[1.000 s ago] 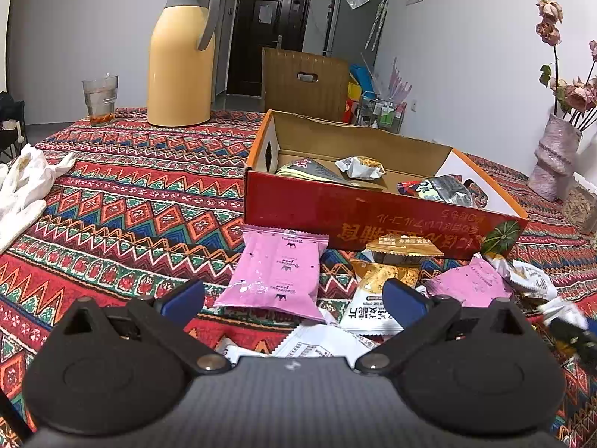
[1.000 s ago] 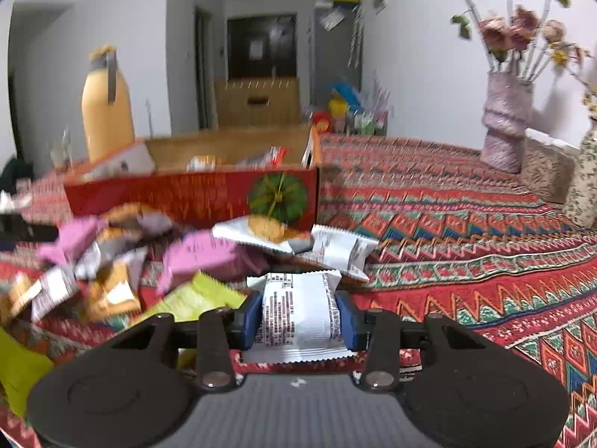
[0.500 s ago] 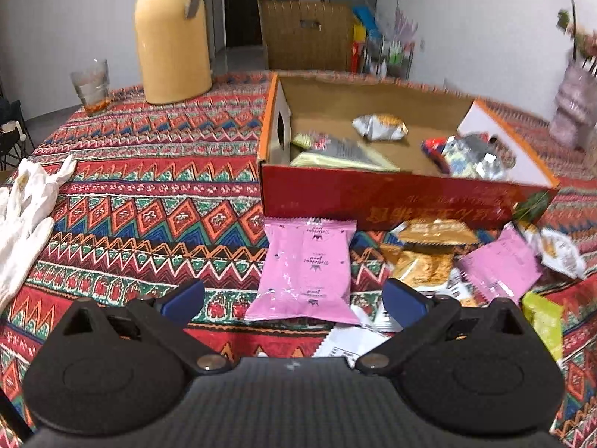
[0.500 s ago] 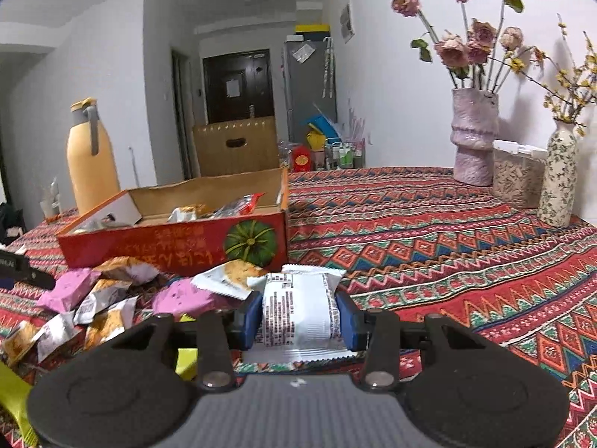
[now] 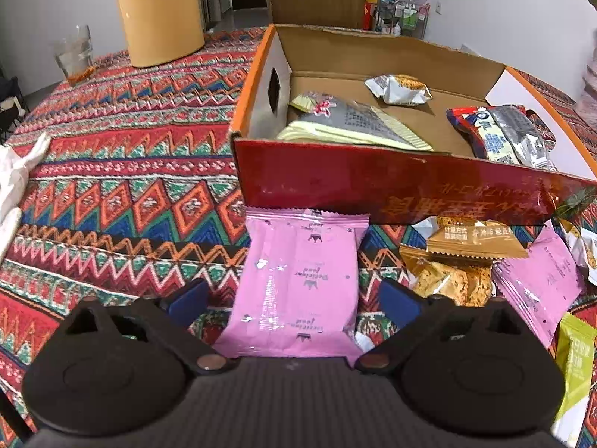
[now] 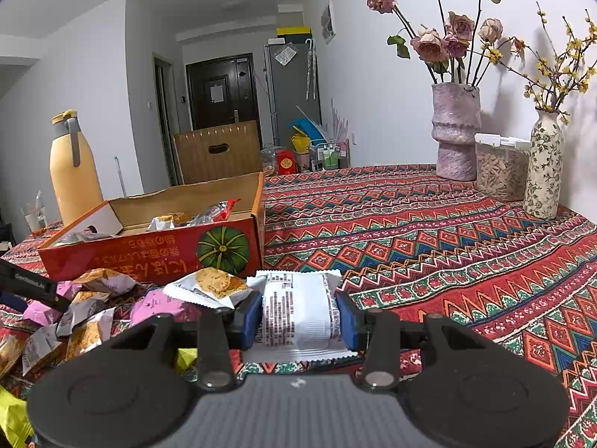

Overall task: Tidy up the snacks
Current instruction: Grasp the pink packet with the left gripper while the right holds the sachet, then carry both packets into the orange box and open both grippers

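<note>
Blue-padded left gripper spread wide, a pink snack packet lying flat on the tablecloth between the two pads, touched by neither. Just beyond the packet's far edge, the red front wall of the cardboard box. Inside the box, a grey-and-yellow pouch, a small white crumpled packet and a red-and-silver packet. Right of the pink packet, gold wrappers, a second pink packet and a green packet. Far left, a yellow thermos and a drinking glass.

Clamped shut by the right gripper, a white printed snack packet, gripped on both sides, raised off the cloth. Loose snack pile to the left, box behind it, pink vase and patterned vase with a lidded clear container between them at the far right.
</note>
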`<state>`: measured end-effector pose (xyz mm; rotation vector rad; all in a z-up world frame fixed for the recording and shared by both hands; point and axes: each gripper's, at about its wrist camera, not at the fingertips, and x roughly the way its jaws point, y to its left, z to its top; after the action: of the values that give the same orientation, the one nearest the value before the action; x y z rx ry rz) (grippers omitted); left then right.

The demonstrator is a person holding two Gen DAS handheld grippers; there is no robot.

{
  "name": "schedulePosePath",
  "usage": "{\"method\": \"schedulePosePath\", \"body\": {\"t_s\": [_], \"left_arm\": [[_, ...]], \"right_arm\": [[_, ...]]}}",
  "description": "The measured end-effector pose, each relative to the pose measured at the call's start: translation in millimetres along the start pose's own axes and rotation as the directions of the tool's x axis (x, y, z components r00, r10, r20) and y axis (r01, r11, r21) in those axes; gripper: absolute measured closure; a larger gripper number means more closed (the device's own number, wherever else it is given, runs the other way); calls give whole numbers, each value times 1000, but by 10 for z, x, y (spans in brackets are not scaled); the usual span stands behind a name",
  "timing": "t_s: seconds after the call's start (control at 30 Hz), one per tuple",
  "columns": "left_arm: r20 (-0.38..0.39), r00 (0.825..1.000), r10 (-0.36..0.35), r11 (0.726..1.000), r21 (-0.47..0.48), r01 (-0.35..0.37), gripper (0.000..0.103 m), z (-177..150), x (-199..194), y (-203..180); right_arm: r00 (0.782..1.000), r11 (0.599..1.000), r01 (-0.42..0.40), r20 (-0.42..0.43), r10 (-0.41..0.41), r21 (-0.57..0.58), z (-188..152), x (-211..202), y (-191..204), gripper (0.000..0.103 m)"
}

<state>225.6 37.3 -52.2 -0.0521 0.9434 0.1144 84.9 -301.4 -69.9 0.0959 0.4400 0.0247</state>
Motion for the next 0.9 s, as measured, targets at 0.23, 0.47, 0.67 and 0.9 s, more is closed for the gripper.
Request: {"method": "schedulePosePath", "body": {"t_s": [0.23, 0.47, 0.67, 0.9], "left_arm": [[43, 998, -49, 999, 20, 48, 40, -4, -87, -23], [69, 996, -54, 998, 21, 53, 40, -55, -186, 8], [132, 989, -72, 997, 40, 67, 40, -92, -425, 16], [222, 968, -120, 992, 50, 112, 40, -79, -778, -10]], "right_arm": [[1000, 1000, 3, -4, -3, -1, 0, 23, 4, 61], [1000, 1000, 4, -2, -4, -4, 4, 14, 6, 61], [1000, 1000, 4, 18, -4, -6, 70, -25, 32, 61], [998, 1000, -21, 52, 22, -22, 218, -24, 138, 61]]}}
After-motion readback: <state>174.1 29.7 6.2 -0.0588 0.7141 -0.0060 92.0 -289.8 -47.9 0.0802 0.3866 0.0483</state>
